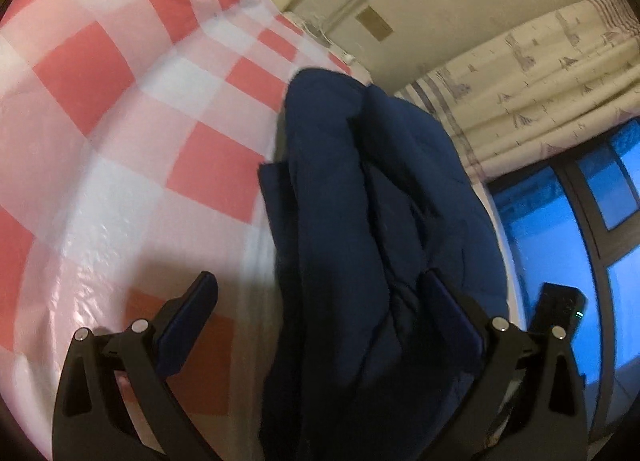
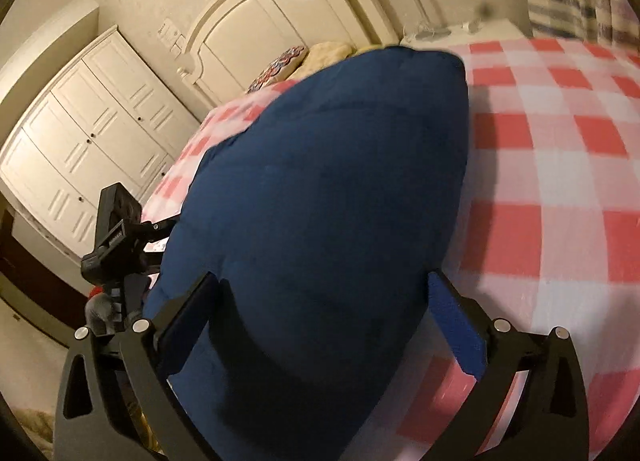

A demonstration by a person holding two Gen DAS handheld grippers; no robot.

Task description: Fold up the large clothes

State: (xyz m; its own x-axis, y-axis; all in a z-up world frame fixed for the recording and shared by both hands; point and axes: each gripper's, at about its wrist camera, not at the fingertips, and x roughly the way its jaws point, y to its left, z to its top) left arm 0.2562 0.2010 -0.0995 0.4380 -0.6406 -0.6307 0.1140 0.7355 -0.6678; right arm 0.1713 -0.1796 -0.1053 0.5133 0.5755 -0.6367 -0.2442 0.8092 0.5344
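A navy blue padded garment (image 1: 360, 181) lies bunched in long folds on a bed with a pink and white checked cover (image 1: 120, 141). My left gripper (image 1: 320, 301) is open wide above the garment's near end; its left pad (image 1: 188, 325) hangs over bare cover and its right pad (image 1: 452, 321) is at the cloth. In the right wrist view the same garment (image 2: 320, 161) fills the middle as a smooth mound. My right gripper (image 2: 324, 301) straddles it, open, without pinching the cloth. Each gripper shows in the other's view: right gripper (image 1: 560, 309), left gripper (image 2: 116, 229).
A cream headboard (image 2: 280, 13) with pillows (image 2: 320, 53) closes the bed's far end. White wardrobe doors (image 2: 80, 121) stand beyond the bed's side. A patterned curtain (image 1: 540, 81) and a blue-lit window (image 1: 552, 229) are on the other side. The checked cover (image 2: 560, 181) stretches right.
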